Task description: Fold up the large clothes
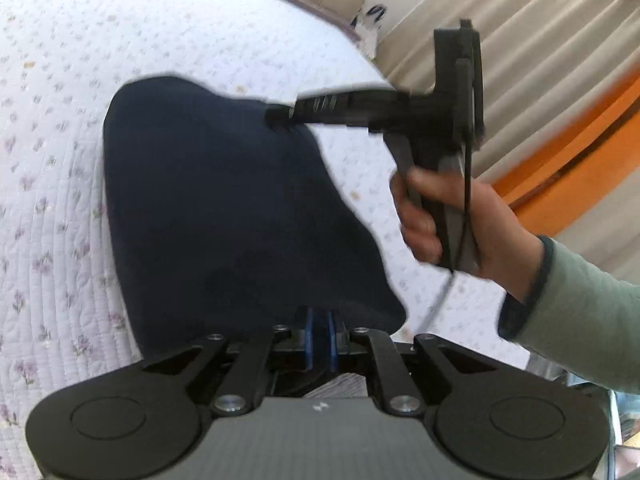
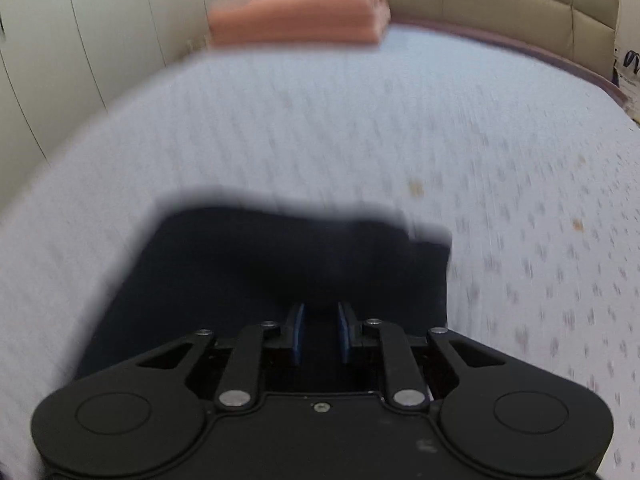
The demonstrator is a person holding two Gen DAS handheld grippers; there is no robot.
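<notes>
A dark navy garment (image 1: 224,208) lies folded on the floral quilted bed (image 1: 52,152). My left gripper (image 1: 319,330) is shut on the garment's near edge, its blue pads pressed close together. My right gripper (image 1: 276,114) shows in the left wrist view, held by a hand, its tips pinching the garment's far right corner. In the blurred right wrist view the garment (image 2: 256,264) fills the area ahead, and the right gripper (image 2: 320,332) has its blue pads a little apart with dark cloth between them.
A folded orange-pink blanket (image 2: 300,14) sits at the far end of the bed. A beige padded headboard (image 2: 500,4) runs behind it, pale wardrobe doors (image 2: 80,40) on the left. Curtains (image 1: 540,60) and an orange wooden rail (image 1: 568,140) stand at the right.
</notes>
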